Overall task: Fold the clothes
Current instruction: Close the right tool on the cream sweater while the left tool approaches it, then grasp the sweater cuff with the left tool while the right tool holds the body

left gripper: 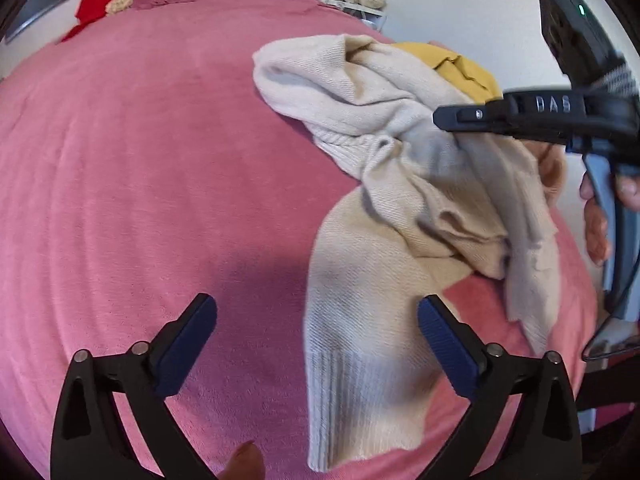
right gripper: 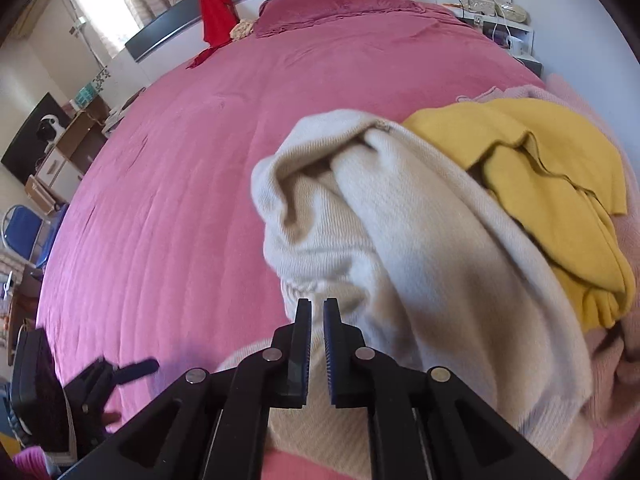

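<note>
A cream knitted sweater (left gripper: 400, 208) lies crumpled on the pink bed cover (left gripper: 140, 160), toward the right side of the bed; behind it rests a yellow garment (right gripper: 552, 184) on a pale pink heap. The left gripper (left gripper: 318, 344) hangs above the bed with its jaws wide apart and nothing pressed between them; the ribbed cuff end of the sweater lies between and just below its two blue pads (left gripper: 448, 352), but the pads do not touch it. The right gripper (right gripper: 317, 344) has its jaws almost together; a fold of the cream sweater seems pinched between them, and from the left wrist view the cloth hangs down in a bunch from this gripper's tip (left gripper: 460, 116), lifted off the bed; a hand (left gripper: 596, 224) holds its handle. A red cloth (right gripper: 214, 16) hangs at the headboard far behind.
</note>
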